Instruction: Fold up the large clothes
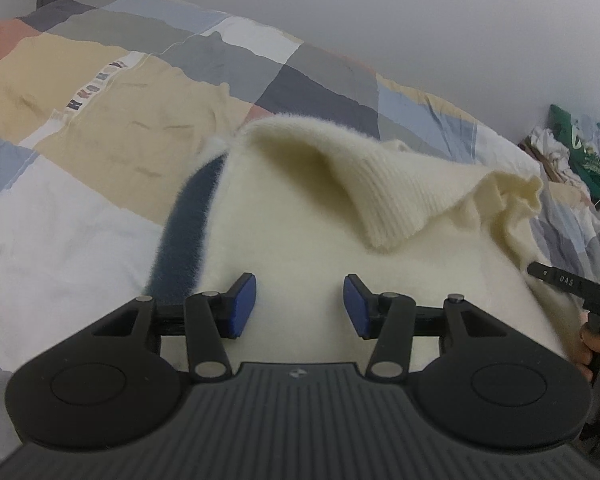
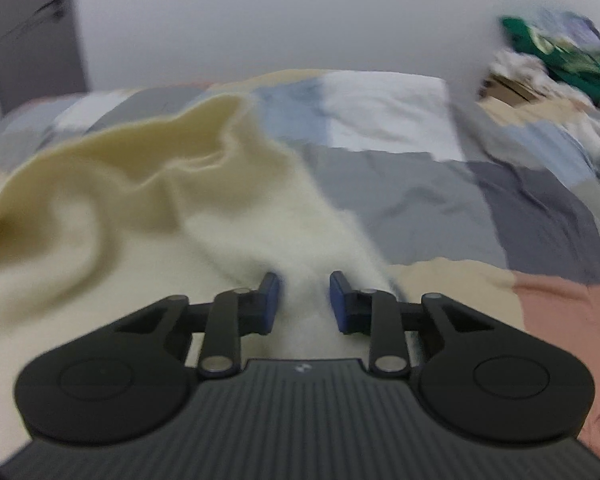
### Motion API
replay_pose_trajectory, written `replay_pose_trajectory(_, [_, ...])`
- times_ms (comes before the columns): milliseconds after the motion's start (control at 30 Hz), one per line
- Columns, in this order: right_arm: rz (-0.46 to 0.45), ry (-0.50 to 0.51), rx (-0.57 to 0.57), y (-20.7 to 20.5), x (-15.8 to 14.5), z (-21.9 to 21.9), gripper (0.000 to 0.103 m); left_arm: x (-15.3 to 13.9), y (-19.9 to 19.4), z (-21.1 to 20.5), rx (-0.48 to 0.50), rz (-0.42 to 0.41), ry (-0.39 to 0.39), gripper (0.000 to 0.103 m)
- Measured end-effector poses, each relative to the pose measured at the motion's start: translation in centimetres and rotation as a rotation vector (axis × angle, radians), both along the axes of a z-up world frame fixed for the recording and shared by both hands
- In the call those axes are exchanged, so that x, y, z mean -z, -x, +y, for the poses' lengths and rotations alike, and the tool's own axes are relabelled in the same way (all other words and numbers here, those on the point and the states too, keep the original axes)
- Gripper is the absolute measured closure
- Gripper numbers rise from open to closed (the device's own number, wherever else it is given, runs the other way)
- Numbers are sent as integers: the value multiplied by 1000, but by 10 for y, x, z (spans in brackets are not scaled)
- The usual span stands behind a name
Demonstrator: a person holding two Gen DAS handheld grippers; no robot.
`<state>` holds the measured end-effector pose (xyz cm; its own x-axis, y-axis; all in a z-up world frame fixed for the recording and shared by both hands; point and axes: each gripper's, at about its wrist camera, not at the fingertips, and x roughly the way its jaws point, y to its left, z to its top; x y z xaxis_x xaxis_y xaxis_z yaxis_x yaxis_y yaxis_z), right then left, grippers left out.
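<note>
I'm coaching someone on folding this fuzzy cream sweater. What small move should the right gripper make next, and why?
Probably finish closing the right gripper on the cream sweater. A ridge of its fuzzy fabric already sits between the blue pads, which look not quite pressed on it. The left gripper hovers open over the sweater's body, so nothing yet holds the cloth.

Bed with patchwork duvet (image 1: 52,216) in grey, blue, white, beige and pink blocks is carrying a fluffy cream sweater (image 1: 300,248) with a navy stripe, bunched up; beige lettered T-shirt (image 1: 112,120) is lying flat beside it.
</note>
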<state>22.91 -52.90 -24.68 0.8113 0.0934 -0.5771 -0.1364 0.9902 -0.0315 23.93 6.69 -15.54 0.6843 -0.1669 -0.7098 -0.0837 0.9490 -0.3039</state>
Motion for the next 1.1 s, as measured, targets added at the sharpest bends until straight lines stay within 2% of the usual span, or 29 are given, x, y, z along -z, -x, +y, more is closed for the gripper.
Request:
replay_pose_trajectory(133, [11,-72,105,-15,2,-23,73,-3,2,-2,2,-9,-11,47])
replay_pose_trajectory(167, [-3,-84,132,-18,2,-27,70,-4,3,-2,3,-12,-16,47])
replay_pose_trajectory(300, [-26,-221,174,-14,4,-46,69,-10,6,-4,3,-42,-67,47])
replay_pose_trajectory(400, [-68,-236,186,-6,-2,-46,65,-12,7,1,0,-48,-40,47])
replay_pose_trajectory(467, [-122,-207,166,3,-11,-39,64,-15,8,1,8,-62,-45,47])
replay_pose_trajectory(500, [-170,-179,164,11,-17,-33,60,-18,10,1,10,-75,-55,47])
replay_pose_trajectory(567, [-264,-159,168,28,-29,-25,42,-23,11,0,14,-97,-63,47])
replay_pose_trajectory(667, [-292,-179,96,39,-43,-12,41,-26,13,-1,20,-110,-48,47])
replay_pose_trajectory(767, [-247,-209,-33,42,-49,13,41,-27,15,-3,28,-115,-47,47])
replay_pose_trajectory(867, [-111,-300,-224,37,-41,46,42,-27,16,-3,30,-114,-52,47])
replay_pose_trajectory(967, [14,-327,-365,30,-27,87,42,-27,17,-2,46,-118,-69,46])
replay_pose_trajectory(1033, [63,-265,-441,25,-19,120,44,-28,18,2,42,-123,-62,46])
replay_pose_trajectory(1100, [74,-135,-487,17,-13,154,45,-27,19,8,32,-123,-50,46])
